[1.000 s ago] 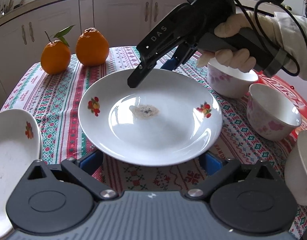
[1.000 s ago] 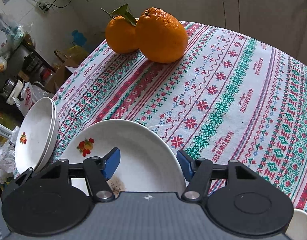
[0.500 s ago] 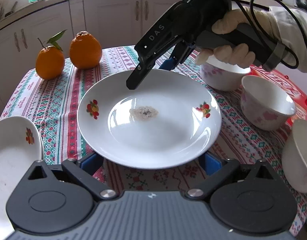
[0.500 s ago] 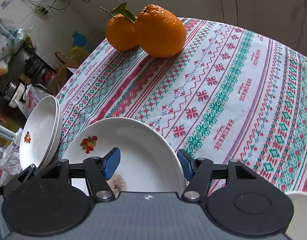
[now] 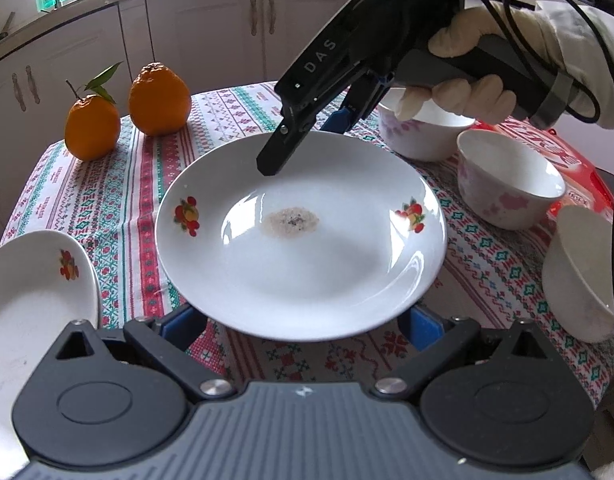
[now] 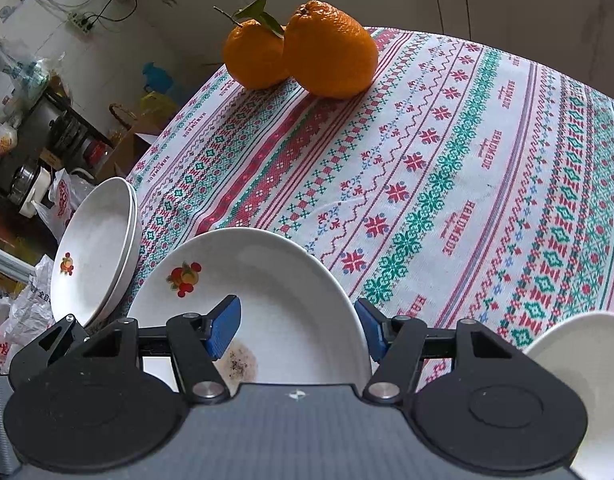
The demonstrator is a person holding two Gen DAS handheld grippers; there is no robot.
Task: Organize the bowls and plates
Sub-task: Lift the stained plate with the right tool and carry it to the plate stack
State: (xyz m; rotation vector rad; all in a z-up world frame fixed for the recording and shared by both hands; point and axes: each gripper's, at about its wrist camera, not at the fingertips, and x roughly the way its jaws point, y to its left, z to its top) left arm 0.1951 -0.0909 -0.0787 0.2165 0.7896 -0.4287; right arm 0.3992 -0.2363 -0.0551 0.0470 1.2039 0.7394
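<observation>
Right gripper (image 6: 297, 330) clamps the plate (image 5: 303, 236)
Left gripper (image 5: 303, 326) jaws spread wide beneath its near rim, above the desk (image 6: 447, 184).

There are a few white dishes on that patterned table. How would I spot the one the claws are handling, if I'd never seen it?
Start from the two oranges at the far end of the red-and-green patterned tablecloth. Just in front of them, mid-table, lies a wide shallow white plate, apart from the stacked plates at the edge and the pink-flowered bowls opposite. Unlike those, it has a brownish speckled smear at its centre.

Glossy glazed plate (image 5: 307, 264) on matt woven tablecloth (image 6: 447, 184)
</observation>
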